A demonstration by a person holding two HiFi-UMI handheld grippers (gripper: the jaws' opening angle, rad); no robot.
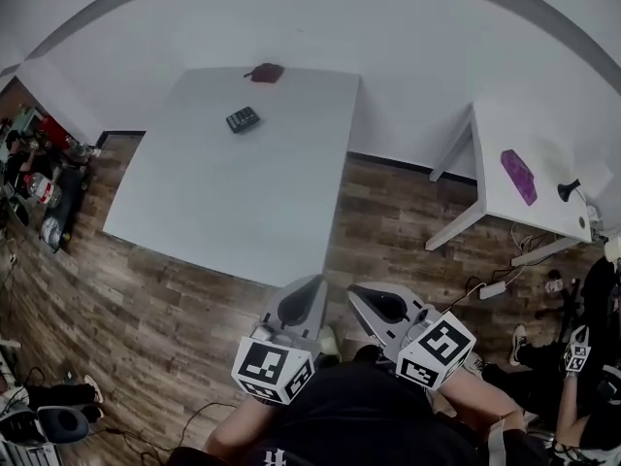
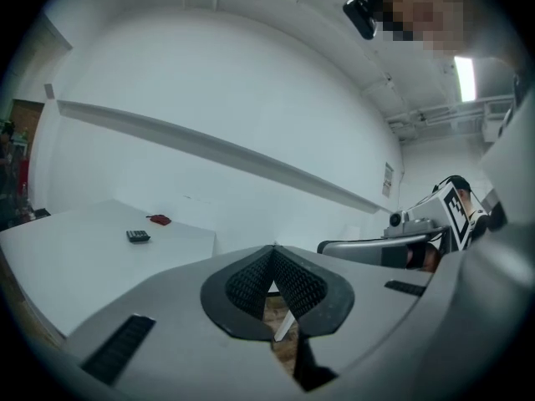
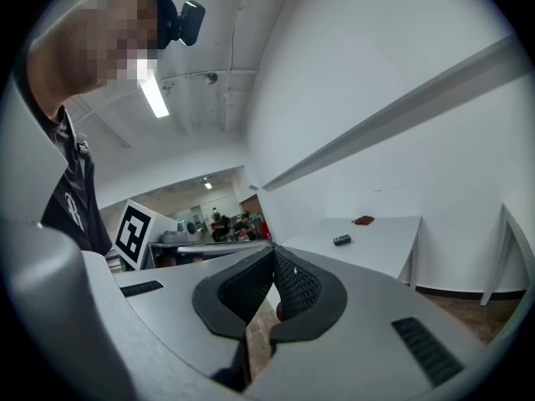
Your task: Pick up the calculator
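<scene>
The calculator (image 1: 243,119) is a small dark slab lying flat on the far part of a white table (image 1: 223,192); it also shows far off as the calculator (image 2: 138,236) in the left gripper view and the calculator (image 3: 341,241) in the right gripper view. My left gripper (image 1: 309,282) and right gripper (image 1: 353,290) hang side by side over the wooden floor, short of the table's near edge. Both are shut with nothing between their jaws, as the left gripper (image 2: 273,246) and right gripper (image 3: 272,248) show up close.
A dark red object (image 1: 266,73) lies at the table's far edge beyond the calculator. A second white table (image 1: 543,153) at the right carries a purple object (image 1: 518,176). Cluttered shelves (image 1: 39,173) stand at the left. Cables and a power strip (image 1: 493,288) lie on the floor at the right.
</scene>
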